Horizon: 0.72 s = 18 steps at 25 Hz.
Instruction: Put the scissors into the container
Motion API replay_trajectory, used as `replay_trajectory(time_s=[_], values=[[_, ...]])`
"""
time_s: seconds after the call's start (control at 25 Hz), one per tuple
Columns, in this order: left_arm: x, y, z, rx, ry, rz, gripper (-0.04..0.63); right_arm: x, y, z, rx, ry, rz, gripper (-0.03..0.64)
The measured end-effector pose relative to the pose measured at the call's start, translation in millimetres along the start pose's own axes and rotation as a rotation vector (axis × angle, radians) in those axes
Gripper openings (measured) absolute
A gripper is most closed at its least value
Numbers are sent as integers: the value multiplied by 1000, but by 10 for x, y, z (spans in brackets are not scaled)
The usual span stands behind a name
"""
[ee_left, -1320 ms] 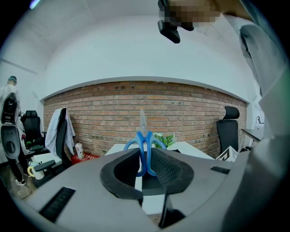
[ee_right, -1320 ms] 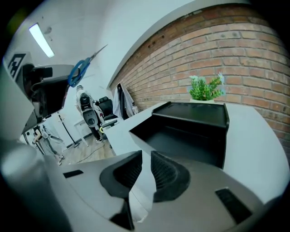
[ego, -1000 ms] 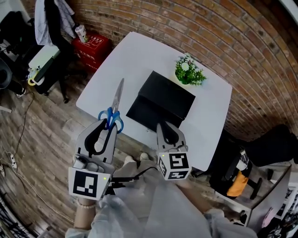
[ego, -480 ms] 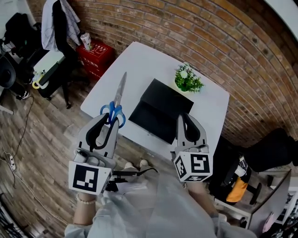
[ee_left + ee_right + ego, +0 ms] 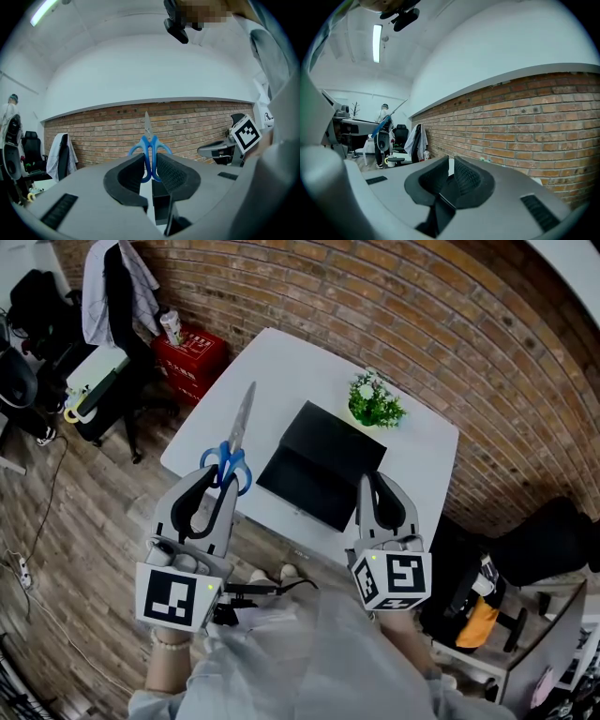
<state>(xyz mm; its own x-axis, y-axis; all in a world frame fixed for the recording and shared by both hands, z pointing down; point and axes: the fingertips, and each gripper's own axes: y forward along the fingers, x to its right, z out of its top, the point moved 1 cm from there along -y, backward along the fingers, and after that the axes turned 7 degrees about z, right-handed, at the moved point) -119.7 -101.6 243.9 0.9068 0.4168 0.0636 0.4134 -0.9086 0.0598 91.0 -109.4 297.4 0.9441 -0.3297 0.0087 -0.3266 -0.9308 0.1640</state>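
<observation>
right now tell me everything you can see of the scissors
The scissors have two blue, plastic-looking handle loops and long silver metal blades, shut together. The left tool is clamped on the handle end, so they are held in the air. In the head view the blades point away from the person, over the left part of the white table, left of the black container. Nothing else appears to touch them.

Grey left gripper [image 5: 217, 488] and right gripper [image 5: 373, 482] bear black-white cubes [image 5: 173, 596].
</observation>
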Motion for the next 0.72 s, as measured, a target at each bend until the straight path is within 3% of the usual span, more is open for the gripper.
replay_trajectory(time_s=[0.24,0.52,0.72], values=[[44,46,-8,-5,26,-26,94,24,-39,-2,-3,16,-7,63],[218,243,-110,-14,122,-139,94,147,-164,-41,-11,36,-70,63],[477,534,-308,-21,301,-295,94,330,-314,-138,-30,52,-126,63]])
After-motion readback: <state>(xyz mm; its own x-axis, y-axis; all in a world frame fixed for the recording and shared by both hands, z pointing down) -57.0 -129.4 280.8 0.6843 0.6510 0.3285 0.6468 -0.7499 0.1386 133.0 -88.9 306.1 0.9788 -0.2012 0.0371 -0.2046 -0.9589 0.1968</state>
